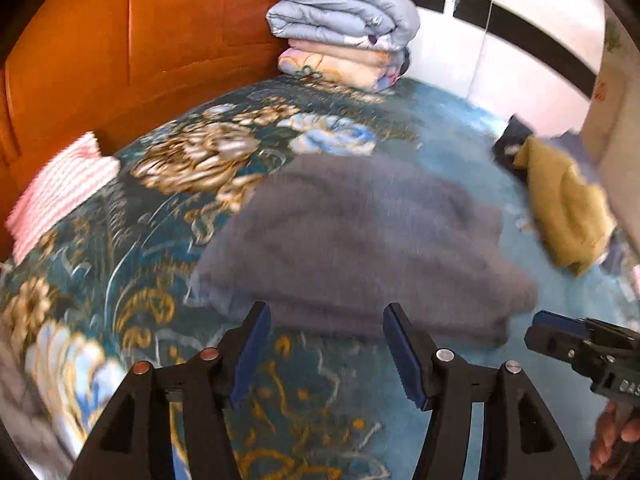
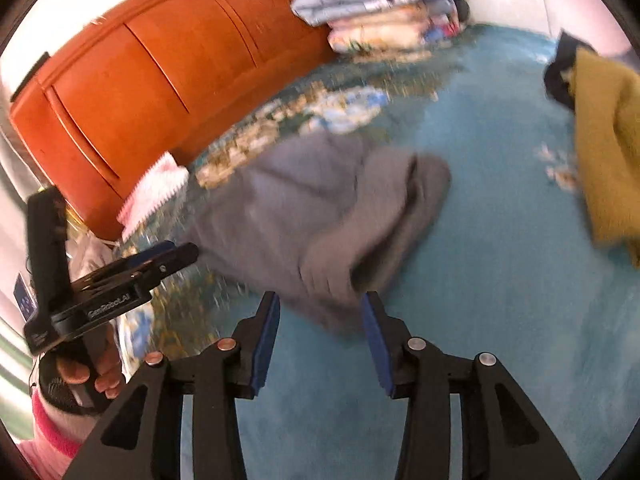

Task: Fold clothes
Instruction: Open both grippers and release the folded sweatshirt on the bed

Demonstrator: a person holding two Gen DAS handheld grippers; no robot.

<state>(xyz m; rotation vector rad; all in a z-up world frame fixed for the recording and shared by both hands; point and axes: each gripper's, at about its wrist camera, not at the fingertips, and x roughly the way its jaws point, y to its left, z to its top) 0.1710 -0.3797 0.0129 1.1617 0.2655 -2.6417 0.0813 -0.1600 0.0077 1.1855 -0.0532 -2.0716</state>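
Note:
A grey garment (image 1: 360,240) lies folded in a soft heap on the teal floral bedspread (image 1: 160,208); it also shows in the right wrist view (image 2: 312,216). My left gripper (image 1: 326,312) is open and empty, just in front of the garment's near edge. My right gripper (image 2: 320,304) is open and empty, its fingertips at the garment's near corner. The right gripper also shows at the left wrist view's lower right (image 1: 560,328), and the left gripper at the right wrist view's left (image 2: 168,252).
A mustard garment (image 1: 564,204) on dark clothes lies at the right, also in the right wrist view (image 2: 608,140). Folded quilts (image 1: 344,28) are stacked against the orange wooden headboard (image 1: 140,48). A pink striped pillow (image 1: 60,188) lies at the left.

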